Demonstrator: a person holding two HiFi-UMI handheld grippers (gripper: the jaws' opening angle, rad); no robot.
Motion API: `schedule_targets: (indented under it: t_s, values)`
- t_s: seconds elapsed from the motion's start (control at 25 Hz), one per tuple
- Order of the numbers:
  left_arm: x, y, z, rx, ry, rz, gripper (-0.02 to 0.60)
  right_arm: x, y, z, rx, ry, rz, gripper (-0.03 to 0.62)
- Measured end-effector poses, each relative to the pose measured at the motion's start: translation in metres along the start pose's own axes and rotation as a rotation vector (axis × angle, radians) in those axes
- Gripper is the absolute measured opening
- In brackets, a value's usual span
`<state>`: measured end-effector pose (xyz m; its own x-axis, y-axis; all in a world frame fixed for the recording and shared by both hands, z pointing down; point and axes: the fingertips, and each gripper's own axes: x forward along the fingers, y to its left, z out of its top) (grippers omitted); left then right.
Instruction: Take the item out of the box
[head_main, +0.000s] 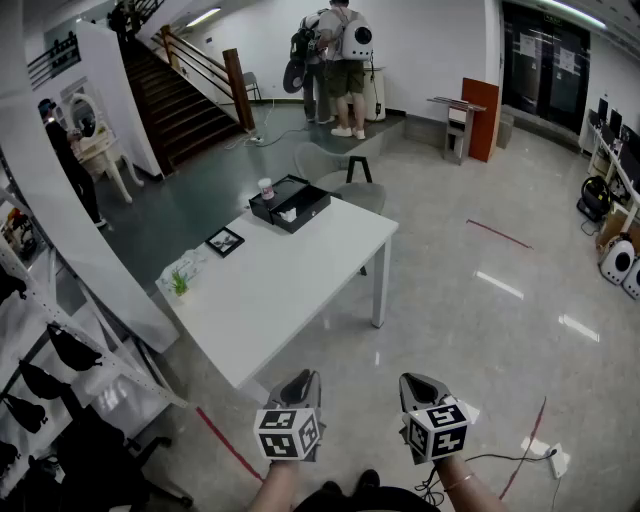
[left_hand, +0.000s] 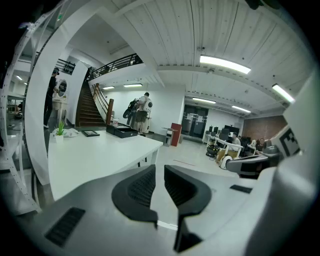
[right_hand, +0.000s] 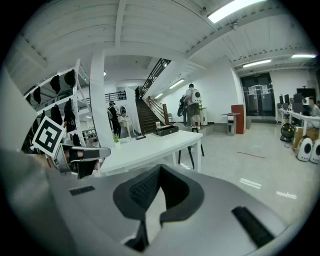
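The open black box (head_main: 290, 205) sits at the far end of the white table (head_main: 290, 270), with something small and white inside it. It shows small in the left gripper view (left_hand: 119, 131) and in the right gripper view (right_hand: 166, 130). Both grippers hang over the floor short of the table's near corner, far from the box. My left gripper (head_main: 302, 380) (left_hand: 160, 167) has a narrow gap between its jaws and holds nothing. The jaws of my right gripper (head_main: 418, 382) (right_hand: 160, 167) meet at the tips, with nothing held.
On the table stand a cup (head_main: 265, 188) beside the box, a small picture frame (head_main: 224, 241) and a potted plant (head_main: 180, 285). A chair (head_main: 345, 170) is behind the table. Shelving (head_main: 40, 380) lines the left. Two people (head_main: 335, 60) stand at the back. Cables (head_main: 540, 455) lie at right.
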<state>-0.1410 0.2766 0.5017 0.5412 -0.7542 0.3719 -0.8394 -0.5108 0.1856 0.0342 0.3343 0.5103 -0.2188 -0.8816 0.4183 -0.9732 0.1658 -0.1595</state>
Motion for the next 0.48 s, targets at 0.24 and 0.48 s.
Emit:
schedule_targets:
  t_s: [0.24, 0.48]
  values:
    - [-0.002, -0.015, -0.003, 0.009, 0.006, -0.008, 0.054, -0.010, -0.005, -0.007, 0.006, 0.009, 0.001, 0.000]
    - [-0.002, -0.015, -0.004, 0.010, 0.002, 0.002, 0.054, -0.009, -0.005, -0.009, 0.027, -0.001, 0.010, 0.000]
